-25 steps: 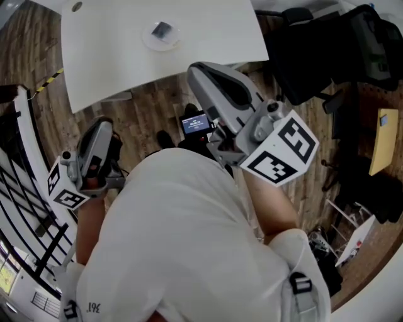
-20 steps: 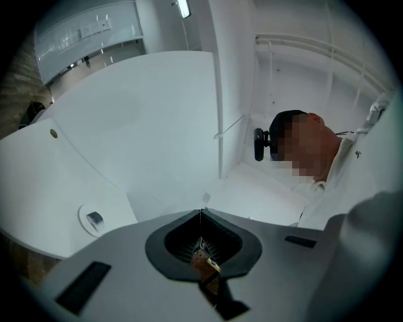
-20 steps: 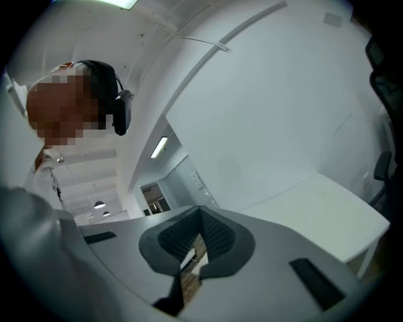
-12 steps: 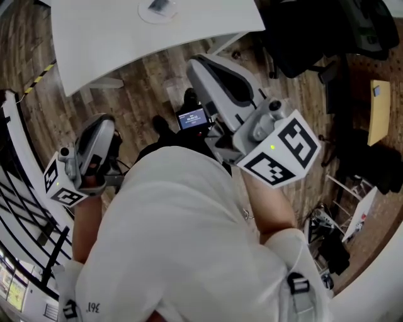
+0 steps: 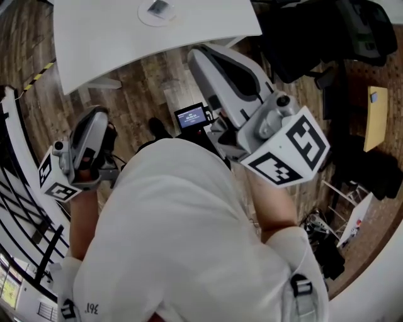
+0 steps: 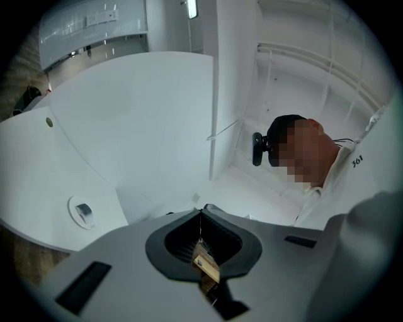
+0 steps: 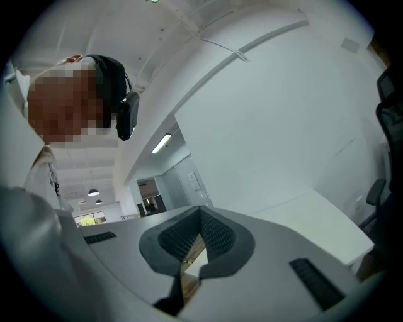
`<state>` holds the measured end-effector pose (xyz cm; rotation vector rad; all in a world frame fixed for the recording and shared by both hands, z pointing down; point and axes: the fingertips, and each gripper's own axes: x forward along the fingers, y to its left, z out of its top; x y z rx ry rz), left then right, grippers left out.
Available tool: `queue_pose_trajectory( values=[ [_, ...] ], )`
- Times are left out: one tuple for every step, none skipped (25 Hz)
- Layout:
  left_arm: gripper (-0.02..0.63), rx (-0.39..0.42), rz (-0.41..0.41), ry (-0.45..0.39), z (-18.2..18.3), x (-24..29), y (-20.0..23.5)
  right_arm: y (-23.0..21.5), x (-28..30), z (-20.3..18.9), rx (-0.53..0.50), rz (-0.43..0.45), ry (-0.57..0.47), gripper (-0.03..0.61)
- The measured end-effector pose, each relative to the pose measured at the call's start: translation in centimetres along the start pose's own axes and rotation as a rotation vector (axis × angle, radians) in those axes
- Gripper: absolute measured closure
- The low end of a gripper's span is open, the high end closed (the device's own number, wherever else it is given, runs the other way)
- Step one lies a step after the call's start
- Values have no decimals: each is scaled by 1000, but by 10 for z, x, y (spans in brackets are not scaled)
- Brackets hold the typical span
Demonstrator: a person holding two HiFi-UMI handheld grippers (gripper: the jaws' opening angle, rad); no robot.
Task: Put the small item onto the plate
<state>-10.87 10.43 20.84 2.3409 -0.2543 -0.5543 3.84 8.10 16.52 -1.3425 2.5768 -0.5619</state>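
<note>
A small round plate (image 5: 145,15) lies on the white table (image 5: 208,25) at the top of the head view, with a small dark grey item (image 5: 158,7) on it. The left gripper view shows the same plate (image 6: 74,217) and item (image 6: 84,210) far off at the lower left. Both grippers are held close to the person's body, well short of the table. My left gripper (image 5: 97,115) is shut with nothing in it; its jaws (image 6: 201,211) meet. My right gripper (image 5: 203,55) is also shut and empty, its jaws (image 7: 201,211) together and pointing upward at a wall.
Wooden floor lies between the person and the table. A white railing (image 5: 19,151) runs along the left. Black chairs and bags (image 5: 327,38) crowd the right, with a yellow envelope (image 5: 376,119) beyond. A small lit screen (image 5: 192,116) sits in front of the person.
The table and plate have slid toward the top of the head view. The right gripper has shifted a little to the right and the left gripper slightly up. Both jaws stayed shut.
</note>
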Motion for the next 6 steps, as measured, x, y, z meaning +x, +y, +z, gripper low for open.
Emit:
queue_pose_trajectory(
  values=[
    [609, 2, -5, 1, 0, 5, 0, -3, -2, 3, -5, -2, 0, 578],
    [609, 6, -11, 0, -1, 10, -2, -5, -5, 5, -8, -3, 0, 578],
    [609, 9, -17, 0, -2, 15, -3, -8, -8, 7, -11, -5, 0, 578],
    [609, 10, -23, -1, -4, 20, -5, -11, -12, 8, -13, -6, -1, 578],
    [609, 11, -28, -1, -6, 25, -6, -14, -16, 10, -15, -7, -1, 578],
    [609, 12, -33, -1, -8, 30, -7, -17, -19, 11, -17, -7, -2, 578]
  ],
)
